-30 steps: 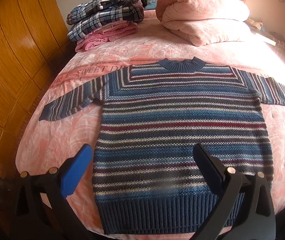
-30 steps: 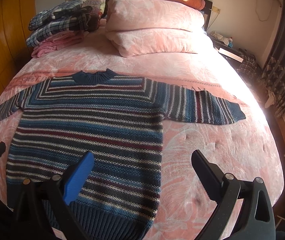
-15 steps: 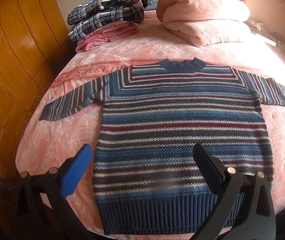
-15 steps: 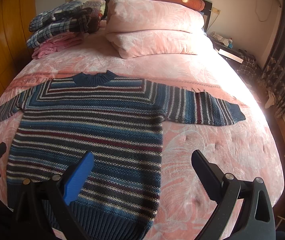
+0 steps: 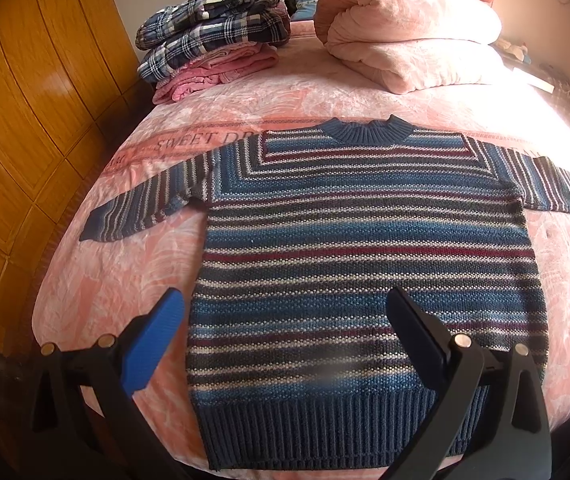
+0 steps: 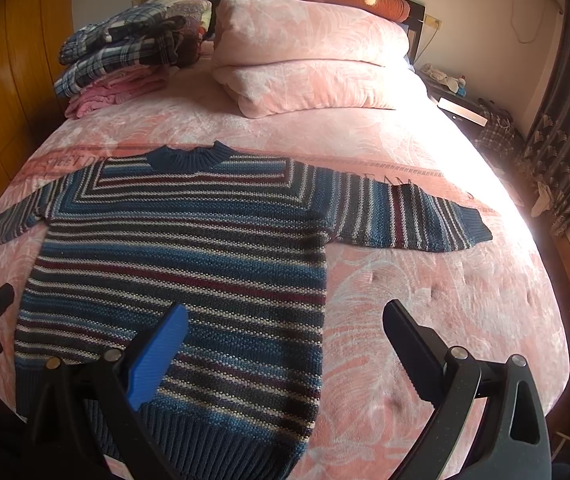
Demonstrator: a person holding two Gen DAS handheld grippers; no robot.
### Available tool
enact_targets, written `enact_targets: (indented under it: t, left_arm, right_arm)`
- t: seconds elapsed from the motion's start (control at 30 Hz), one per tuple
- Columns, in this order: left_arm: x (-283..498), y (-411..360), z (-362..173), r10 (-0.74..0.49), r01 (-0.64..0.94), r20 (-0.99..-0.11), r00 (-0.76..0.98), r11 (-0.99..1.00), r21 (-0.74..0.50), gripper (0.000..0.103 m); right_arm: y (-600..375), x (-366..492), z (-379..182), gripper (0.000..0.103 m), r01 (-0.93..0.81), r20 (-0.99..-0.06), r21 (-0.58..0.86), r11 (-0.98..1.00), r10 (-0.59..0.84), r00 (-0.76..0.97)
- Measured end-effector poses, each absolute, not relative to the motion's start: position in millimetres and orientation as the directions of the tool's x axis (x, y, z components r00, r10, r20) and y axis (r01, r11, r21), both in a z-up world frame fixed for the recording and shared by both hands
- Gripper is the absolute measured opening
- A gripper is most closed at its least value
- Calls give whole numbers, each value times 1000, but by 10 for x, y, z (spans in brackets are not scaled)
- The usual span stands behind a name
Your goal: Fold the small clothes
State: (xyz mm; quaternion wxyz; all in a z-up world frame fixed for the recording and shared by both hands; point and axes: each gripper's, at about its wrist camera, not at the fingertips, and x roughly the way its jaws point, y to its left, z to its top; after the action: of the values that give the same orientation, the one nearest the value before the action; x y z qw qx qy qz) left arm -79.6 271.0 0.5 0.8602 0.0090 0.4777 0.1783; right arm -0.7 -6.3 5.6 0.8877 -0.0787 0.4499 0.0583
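Above striped sweater, left gripper, right gripper, fingers wide apart, empty

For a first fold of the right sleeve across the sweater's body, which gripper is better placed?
Right gripper: open, hanging over the sweater at its right edge, right sleeve ahead. Left gripper faces the left half.

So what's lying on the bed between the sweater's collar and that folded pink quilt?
Nothing: in both wrist views, only bare pink bedspread separates the sweater from the quilt.
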Motion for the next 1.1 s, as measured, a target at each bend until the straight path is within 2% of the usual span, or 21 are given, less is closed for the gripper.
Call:
enact_targets:
  t: [0.7,0.87,1.0,1.1]
  left_arm:
    - [-787,2708,-8,307,-297,-824,477,938,178,100]
    - [-684,2688,2,284,-314,-839,464,938,145,100]
    - [-385,2638,7,278,-328,-847,453,935,131,100]
    - [-26,2598,-32,273,-338,-861,428,932,128,100]
  right_arm:
    - [-82,7,18,99,-176,-811,-69,982,48,583]
    - [-132,67,-11,99,-195,-831,28,980,131,540]
    - [-325,372,-37,99,-167,-857,49,985,127,499]
    - [-676,834,-57,99,-85,-881,44,995,79,467]
